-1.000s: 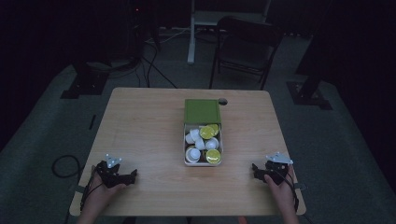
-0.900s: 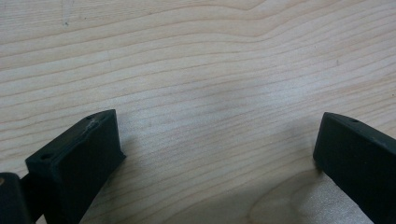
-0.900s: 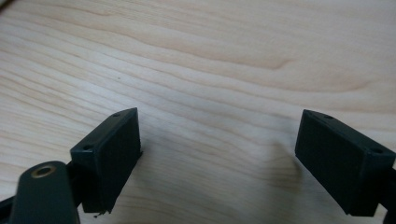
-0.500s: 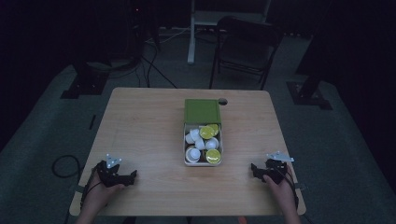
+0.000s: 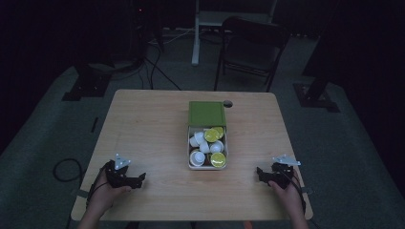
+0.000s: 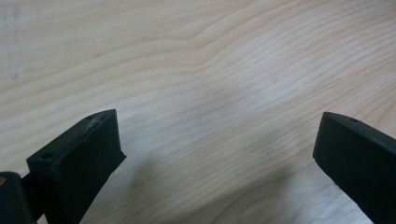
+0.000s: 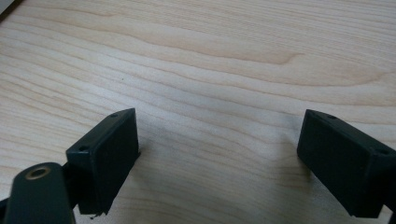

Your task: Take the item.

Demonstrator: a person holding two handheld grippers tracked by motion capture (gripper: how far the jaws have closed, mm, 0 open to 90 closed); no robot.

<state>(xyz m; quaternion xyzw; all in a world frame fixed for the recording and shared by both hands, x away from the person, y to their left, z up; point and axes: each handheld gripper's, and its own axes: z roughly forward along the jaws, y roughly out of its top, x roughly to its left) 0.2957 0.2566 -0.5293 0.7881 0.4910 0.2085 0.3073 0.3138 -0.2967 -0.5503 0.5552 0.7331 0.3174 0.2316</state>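
High view: fixed camera above the near edge, facing forward and down; the whole pale wooden worktop (image 5: 143, 129) sits mid-frame, with dark floor and a black folding chair (image 5: 250, 52) in the upper part of the frame. The black left gripper (image 5: 125, 175) appears at lower left, the black right gripper (image 5: 273, 175) at lower right.

Left gripper view: camera mounted on that gripper, looking along its jaws, very close to the wood grain; jaws rise from the lower corners.

Right gripper view: same arrangement, equally close.

Shared ground: each gripper view overlaps the high view on the worktop surface near its own gripper.
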